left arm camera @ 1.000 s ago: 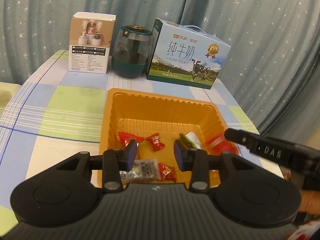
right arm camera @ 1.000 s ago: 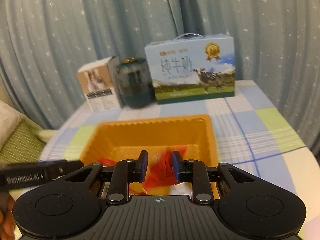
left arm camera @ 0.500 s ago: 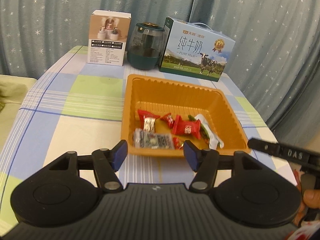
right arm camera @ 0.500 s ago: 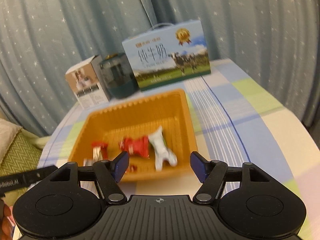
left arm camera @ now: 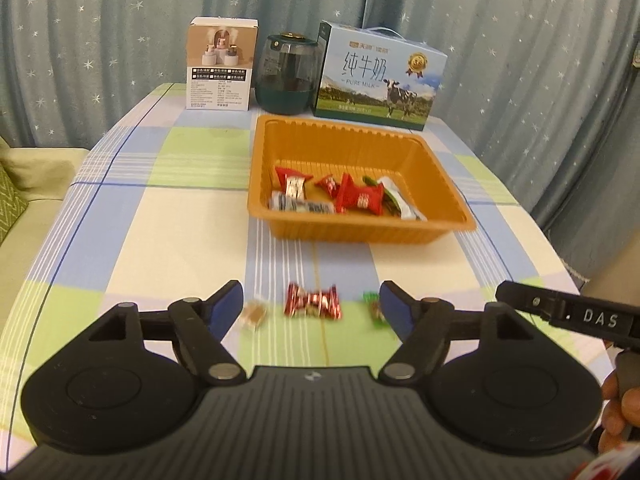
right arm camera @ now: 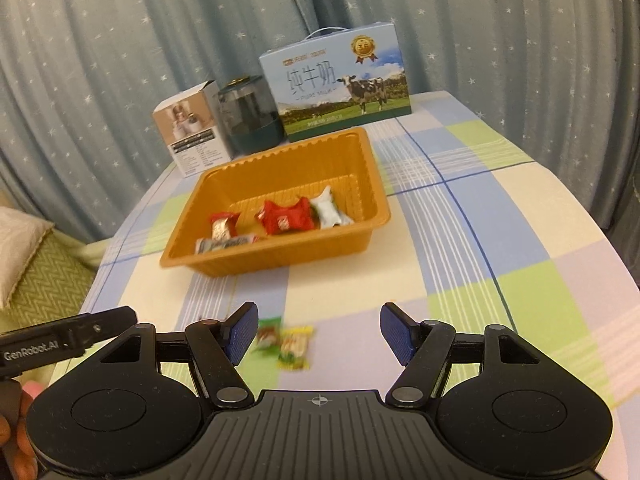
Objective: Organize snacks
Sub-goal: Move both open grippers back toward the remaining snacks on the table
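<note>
On the checked table (left arm camera: 168, 216), the left gripper (left arm camera: 311, 307), jaws opening, and the right gripper (right arm camera: 318, 332), jaws apart, hang empty over loose candies (left arm camera: 313, 301) at the near edge, with the orange tray (left arm camera: 440, 168) of snacks farther back.

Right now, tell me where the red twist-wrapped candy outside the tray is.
In the left wrist view the red twist-wrapped candy lies on the tablecloth, nearer the camera than the orange tray, between a tan candy and a green one.

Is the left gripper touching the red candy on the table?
Apart. In the left wrist view the left gripper is opening, and the red candy lies between its fingers with tablecloth visible on both sides.
</note>
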Motion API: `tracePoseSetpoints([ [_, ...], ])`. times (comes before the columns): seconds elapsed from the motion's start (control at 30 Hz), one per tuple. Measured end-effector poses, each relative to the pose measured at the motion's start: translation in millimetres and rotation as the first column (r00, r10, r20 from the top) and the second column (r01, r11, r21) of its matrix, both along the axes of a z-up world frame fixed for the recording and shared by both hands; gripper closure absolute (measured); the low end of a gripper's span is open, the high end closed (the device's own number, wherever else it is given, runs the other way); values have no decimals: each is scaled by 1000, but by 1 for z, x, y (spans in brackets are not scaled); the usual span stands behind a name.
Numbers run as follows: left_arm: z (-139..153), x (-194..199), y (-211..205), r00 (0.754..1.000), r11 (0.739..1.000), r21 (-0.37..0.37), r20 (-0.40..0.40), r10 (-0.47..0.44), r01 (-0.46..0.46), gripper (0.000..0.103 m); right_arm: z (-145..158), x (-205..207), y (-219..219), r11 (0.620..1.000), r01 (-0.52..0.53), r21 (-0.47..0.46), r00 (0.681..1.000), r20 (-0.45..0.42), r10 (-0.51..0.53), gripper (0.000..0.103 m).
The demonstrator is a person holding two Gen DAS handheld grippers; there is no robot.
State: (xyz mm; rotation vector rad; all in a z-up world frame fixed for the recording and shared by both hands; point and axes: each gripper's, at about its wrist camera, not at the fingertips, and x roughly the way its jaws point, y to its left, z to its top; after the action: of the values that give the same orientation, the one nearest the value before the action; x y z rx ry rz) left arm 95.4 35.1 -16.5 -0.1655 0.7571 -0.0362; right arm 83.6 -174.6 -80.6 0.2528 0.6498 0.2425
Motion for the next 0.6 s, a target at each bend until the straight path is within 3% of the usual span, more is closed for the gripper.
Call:
tracePoseSetpoints([
  [0.3,2,-41,1,1000,1000,27,-16,-9,9,25,-2,-40,2,1000,1,3,999,-36,-1,35],
  [0.6,5,-57,7,1000,999,38,-18,1,-1,25,-5,-55,10,1000,-12,-2,998,-57,12,35],
])
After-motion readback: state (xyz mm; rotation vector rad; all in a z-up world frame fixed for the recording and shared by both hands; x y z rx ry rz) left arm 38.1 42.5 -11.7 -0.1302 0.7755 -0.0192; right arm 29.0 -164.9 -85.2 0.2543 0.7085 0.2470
